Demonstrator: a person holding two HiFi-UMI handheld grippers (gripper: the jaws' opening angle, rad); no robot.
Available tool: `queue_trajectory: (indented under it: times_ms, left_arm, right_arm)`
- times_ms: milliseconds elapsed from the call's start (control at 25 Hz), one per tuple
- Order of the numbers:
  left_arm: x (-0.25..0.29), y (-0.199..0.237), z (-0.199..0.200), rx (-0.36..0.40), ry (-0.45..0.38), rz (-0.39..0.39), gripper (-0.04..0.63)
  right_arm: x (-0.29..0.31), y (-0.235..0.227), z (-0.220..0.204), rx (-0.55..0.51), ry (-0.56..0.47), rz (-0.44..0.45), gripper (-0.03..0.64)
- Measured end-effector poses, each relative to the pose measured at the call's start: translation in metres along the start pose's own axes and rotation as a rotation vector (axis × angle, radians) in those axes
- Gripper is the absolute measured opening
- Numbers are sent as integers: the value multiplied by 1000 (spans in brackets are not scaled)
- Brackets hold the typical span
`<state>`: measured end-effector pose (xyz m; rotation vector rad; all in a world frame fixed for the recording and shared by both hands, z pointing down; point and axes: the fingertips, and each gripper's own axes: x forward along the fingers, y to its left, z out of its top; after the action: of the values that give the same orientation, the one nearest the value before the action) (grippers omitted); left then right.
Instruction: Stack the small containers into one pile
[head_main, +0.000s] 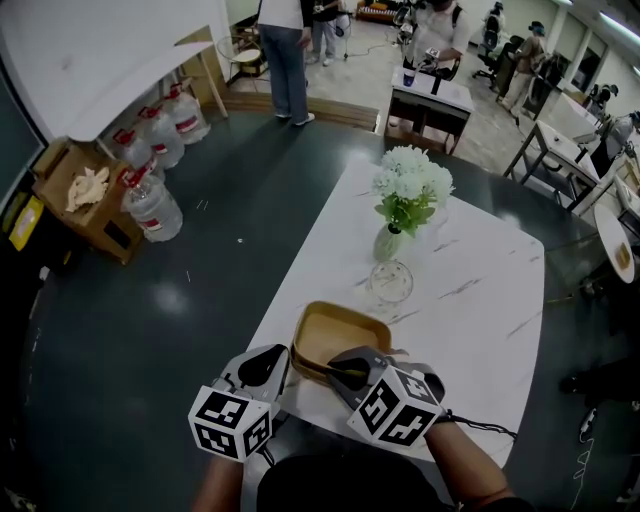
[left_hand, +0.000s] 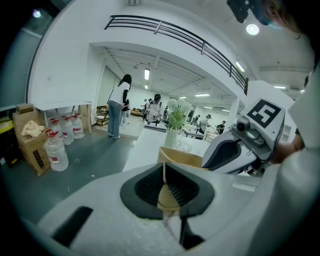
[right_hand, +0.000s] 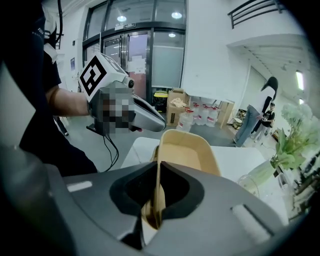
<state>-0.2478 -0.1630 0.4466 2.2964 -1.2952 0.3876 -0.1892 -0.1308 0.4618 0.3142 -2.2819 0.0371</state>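
Task thing: tan rounded-rectangular container, standing flat on the white marble-pattern surface, close to its near edge.
Which way it points: the open mouth faces straight up. In the head view it looks only a little wider than deep, and the wider side runs about from 9 to 3 o'clock.
Left claw: closed on the container's thin wall at about 8 o'clock of its rim, with the tan wall pinched between the dark pads.
Right claw: closed on the rim at about 5 o'clock, with the wall upright between its pads.
Neighbours: a clear glass bowl at 1 o'clock of the container, just apart from it. A pale vase with white flowers is behind the bowl, also at 1 o'clock.
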Motion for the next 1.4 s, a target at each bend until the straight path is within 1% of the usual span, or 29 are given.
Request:
queue_trajectory:
  times_ms: [120, 200, 440, 520, 680, 800, 920, 1040, 1240, 1400]
  left_arm:
    - [2, 0, -3, -2, 5, 1, 17]
    - [3, -1, -3, -2, 5, 1, 21]
    - [1, -4, 4, 10, -6, -1, 28]
    - [2, -5, 6, 13, -10, 0, 29]
    - [5, -9, 8, 16, -15, -7, 31]
    - [7, -16, 10, 11, -21, -20, 29]
    - [10, -23, 13, 8, -32, -20, 11]
    - [15, -32, 17, 11, -49, -19, -6]
    - [26, -52, 22, 26, -63, -35, -6]
    - [34, -70, 23, 52, -66, -50, -6]
  right_arm:
    - [5, 5, -6, 9, 17, 32, 23]
    - [7, 6, -8, 17, 11, 37, 28]
    - [-1, 12, 9, 56, -75, 72, 37]
    - [-3, 10, 10, 57, -82, 66, 58]
    - [-8, 3, 5, 51, -80, 25, 51]
    - [-15, -4, 4, 69, -101, -19, 2]
    - [-24, -10, 4, 101, -137, -47, 2]
    - [-34, -17, -1, 157, -176, -89, 0]
    - [-52, -30, -15, 216, -213, -170, 0]
    - [-68, -35, -28, 251, -243, -215, 0]
